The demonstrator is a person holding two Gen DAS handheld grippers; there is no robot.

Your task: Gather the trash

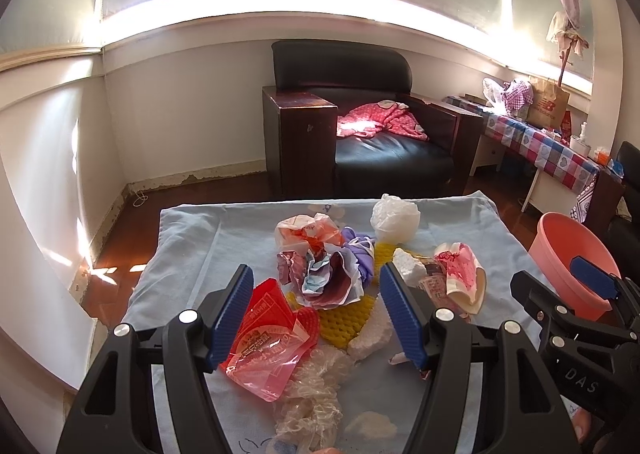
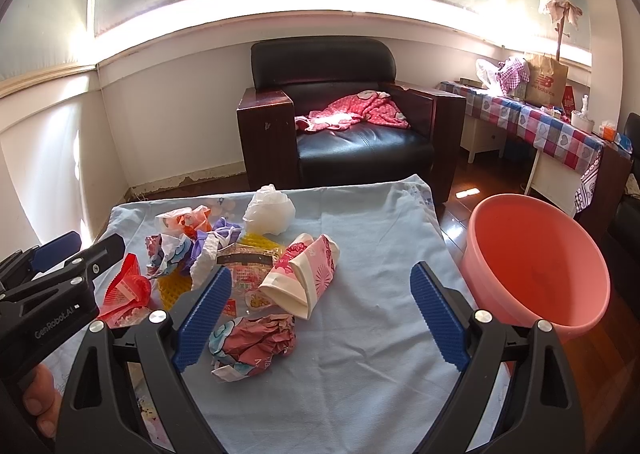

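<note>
A pile of trash lies on the light blue cloth (image 2: 360, 238) over the table. It holds a red plastic wrapper (image 1: 264, 330), a crumpled paper wad (image 2: 256, 342), a pink and cream carton (image 2: 308, 274), a white plastic bag (image 2: 270, 214), yellow foam netting (image 1: 348, 318) and clear plastic (image 1: 316, 398). My left gripper (image 1: 316, 314) is open above the red wrapper and netting. My right gripper (image 2: 320, 318) is open above the crumpled wad, which lies near its left finger. A pink basin (image 2: 536, 258) stands to the right of the table.
A black armchair (image 2: 340, 126) with a pink garment stands behind the table. A side table with a checked cloth (image 2: 552, 126) and bags runs along the right wall. The floor is dark wood. The basin also shows in the left wrist view (image 1: 568, 254).
</note>
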